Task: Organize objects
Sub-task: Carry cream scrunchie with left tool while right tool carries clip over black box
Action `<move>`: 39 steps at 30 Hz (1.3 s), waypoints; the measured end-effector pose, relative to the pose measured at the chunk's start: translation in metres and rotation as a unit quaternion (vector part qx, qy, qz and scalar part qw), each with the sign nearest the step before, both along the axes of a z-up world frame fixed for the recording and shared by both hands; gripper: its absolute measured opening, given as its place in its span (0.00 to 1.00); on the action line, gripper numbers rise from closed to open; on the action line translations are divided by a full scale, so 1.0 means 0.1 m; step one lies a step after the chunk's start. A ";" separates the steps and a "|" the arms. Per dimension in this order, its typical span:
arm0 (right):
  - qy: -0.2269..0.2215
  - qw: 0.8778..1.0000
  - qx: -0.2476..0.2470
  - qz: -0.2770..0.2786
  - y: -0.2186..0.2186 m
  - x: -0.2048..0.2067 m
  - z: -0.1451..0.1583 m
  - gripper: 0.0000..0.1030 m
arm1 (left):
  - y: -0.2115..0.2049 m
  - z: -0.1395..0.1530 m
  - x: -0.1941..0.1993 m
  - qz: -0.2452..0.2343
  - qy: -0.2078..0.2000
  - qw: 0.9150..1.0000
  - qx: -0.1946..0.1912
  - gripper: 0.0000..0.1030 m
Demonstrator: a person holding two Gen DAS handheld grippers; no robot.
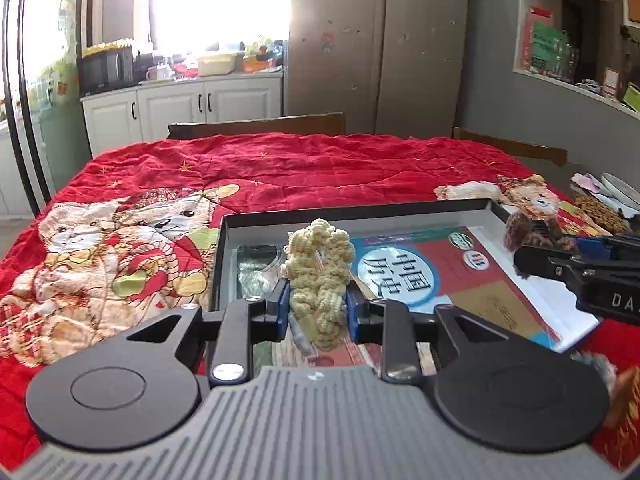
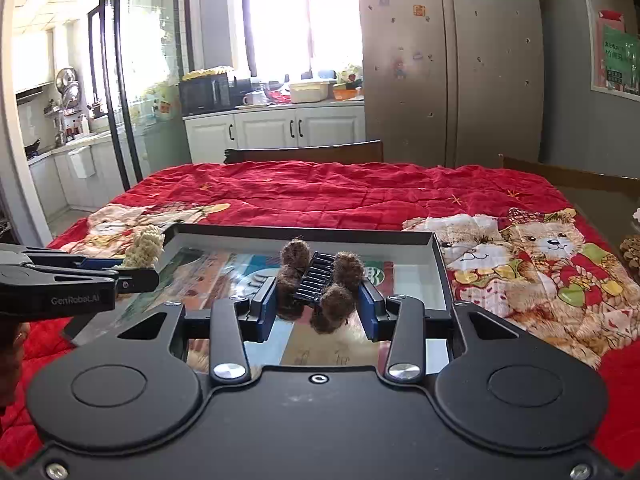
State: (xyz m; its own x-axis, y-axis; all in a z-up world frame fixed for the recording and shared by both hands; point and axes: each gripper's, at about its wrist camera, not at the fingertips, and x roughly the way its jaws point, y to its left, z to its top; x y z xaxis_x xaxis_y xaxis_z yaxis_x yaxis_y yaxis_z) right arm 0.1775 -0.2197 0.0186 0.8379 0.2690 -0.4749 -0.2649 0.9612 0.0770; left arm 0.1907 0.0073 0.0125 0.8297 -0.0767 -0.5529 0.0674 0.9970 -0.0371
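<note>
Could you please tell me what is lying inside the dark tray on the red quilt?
Inside the tray lies a history book and, at its left end, clear plastic packaging. Whatever lies beneath the book is covered.

A red quilt (image 1: 304, 168) printed with tan bears in checked scarves is lying under the dark-rimmed, grey-walled tray (image 1: 360, 210). Inside the tray, a book (image 1: 460, 280) is showing red, teal and tan blocks with a pale blue circle. Above the tray, a cream fuzzy clip (image 1: 318, 276) is sitting between blue pads (image 1: 282, 304), and a brown fuzzy clip (image 2: 320, 284) with black teeth is sitting between the other blue pads (image 2: 370, 304).
</note>
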 end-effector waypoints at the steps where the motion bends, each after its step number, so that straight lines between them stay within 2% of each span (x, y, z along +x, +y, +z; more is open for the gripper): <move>1: 0.001 1.000 0.000 -0.001 0.01 0.05 -0.02 0.38 | 0.00 -0.01 0.04 0.001 0.002 1.000 -0.001 0.31; 8: 0.010 1.000 0.000 -0.009 0.06 0.39 -0.10 0.39 | -0.05 -0.08 0.29 0.006 0.013 1.000 -0.013 0.33; 15: 0.034 0.999 -0.007 -0.009 0.15 0.63 -0.20 0.39 | -0.08 -0.16 0.45 0.009 0.032 0.999 -0.004 0.34; 21: 0.056 0.998 -0.024 -0.015 0.23 0.78 -0.29 0.39 | -0.07 -0.20 0.54 0.010 0.048 0.999 0.001 0.36; 28: 0.080 0.996 -0.019 -0.025 0.21 0.92 -0.35 0.39 | -0.04 -0.23 0.62 0.012 0.067 0.998 0.005 0.37; 30: 0.086 0.996 -0.024 -0.026 0.21 0.94 -0.36 0.39 | -0.03 -0.24 0.64 0.013 0.073 0.997 0.006 0.42; 39: 0.111 0.993 -0.035 -0.022 0.25 1.03 -0.40 0.40 | -0.02 -0.26 0.70 0.008 0.093 0.996 0.014 0.44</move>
State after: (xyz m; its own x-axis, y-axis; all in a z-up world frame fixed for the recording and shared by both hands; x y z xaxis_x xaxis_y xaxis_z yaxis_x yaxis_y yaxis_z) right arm 0.2801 -0.1951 -0.0210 0.7213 0.1941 -0.6649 -0.2065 0.9765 0.0611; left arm 0.2607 0.0054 -0.0137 0.7142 -0.0460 -0.6984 0.0459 0.9988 -0.0188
